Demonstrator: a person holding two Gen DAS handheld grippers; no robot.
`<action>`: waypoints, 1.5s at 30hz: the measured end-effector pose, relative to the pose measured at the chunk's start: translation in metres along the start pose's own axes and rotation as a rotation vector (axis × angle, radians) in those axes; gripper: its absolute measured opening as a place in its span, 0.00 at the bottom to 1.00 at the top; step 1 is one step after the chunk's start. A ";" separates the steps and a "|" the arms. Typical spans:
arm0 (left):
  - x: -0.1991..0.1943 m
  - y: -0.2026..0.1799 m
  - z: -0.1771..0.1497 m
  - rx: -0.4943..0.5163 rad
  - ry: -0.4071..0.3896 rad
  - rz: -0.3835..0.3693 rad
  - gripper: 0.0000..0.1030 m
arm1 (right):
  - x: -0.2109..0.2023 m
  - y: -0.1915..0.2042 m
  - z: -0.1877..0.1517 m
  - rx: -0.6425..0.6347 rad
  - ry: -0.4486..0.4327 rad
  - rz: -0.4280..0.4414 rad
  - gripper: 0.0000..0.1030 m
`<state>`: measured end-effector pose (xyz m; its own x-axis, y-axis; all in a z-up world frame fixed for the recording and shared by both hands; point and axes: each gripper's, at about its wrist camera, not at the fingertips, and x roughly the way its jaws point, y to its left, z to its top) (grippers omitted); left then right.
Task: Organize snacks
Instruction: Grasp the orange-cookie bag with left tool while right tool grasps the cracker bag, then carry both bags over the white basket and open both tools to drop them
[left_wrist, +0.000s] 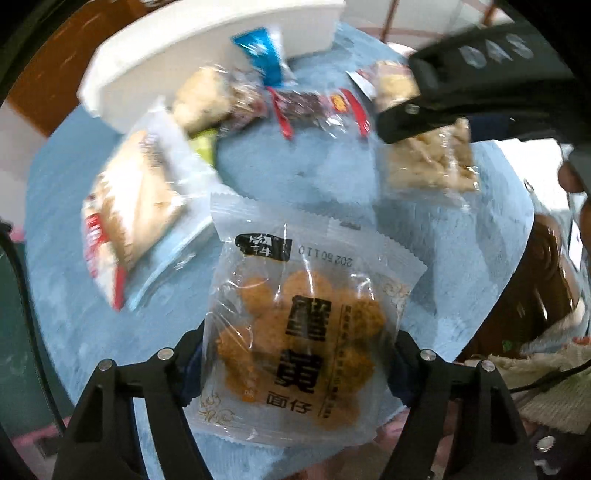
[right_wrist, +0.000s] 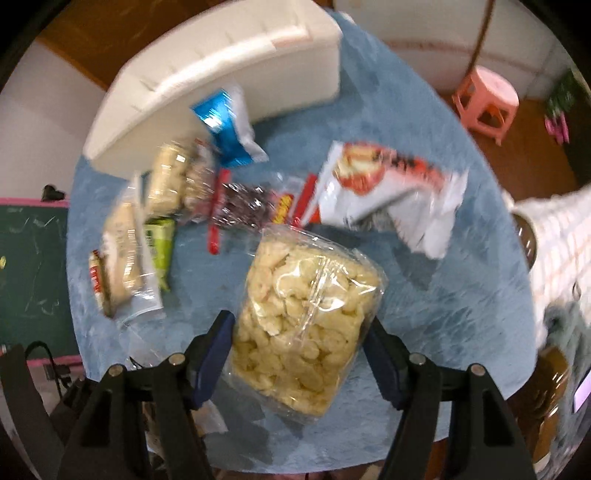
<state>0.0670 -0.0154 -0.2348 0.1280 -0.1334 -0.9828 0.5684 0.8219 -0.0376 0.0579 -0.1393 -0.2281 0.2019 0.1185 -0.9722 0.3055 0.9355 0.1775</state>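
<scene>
Left gripper (left_wrist: 295, 354) clamps a crinkly clear biscuit packet (left_wrist: 295, 332); right gripper (right_wrist: 299, 354) clamps a lumpy puffed-snack bag (right_wrist: 303, 325) above fuzzy blue cloth (right_wrist: 443, 295).

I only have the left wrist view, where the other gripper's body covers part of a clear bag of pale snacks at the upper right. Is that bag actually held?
Observer: Yes. In the right wrist view the right gripper has the clear bag of pale puffs clamped between its blue-padded fingers.
Reviewer: What lies behind that gripper?
Observer: A red-and-white packet lies flat on the blue cloth, just beyond the bag.
Reviewer: Anything past the table edge?
Observer: A pink stool stands on the floor.
</scene>
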 end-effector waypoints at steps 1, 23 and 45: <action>-0.005 0.005 0.005 -0.022 -0.013 0.007 0.73 | -0.009 0.003 -0.002 -0.022 -0.023 0.002 0.67; -0.135 0.101 0.128 -0.358 -0.327 0.153 0.74 | -0.136 0.051 0.093 -0.220 -0.460 -0.051 0.67; -0.100 0.153 0.225 -0.339 -0.359 0.169 0.77 | -0.107 0.070 0.200 -0.123 -0.472 -0.141 0.67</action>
<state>0.3239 -0.0006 -0.1013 0.4997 -0.1163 -0.8584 0.2285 0.9735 0.0011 0.2435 -0.1527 -0.0809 0.5736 -0.1482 -0.8056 0.2540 0.9672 0.0029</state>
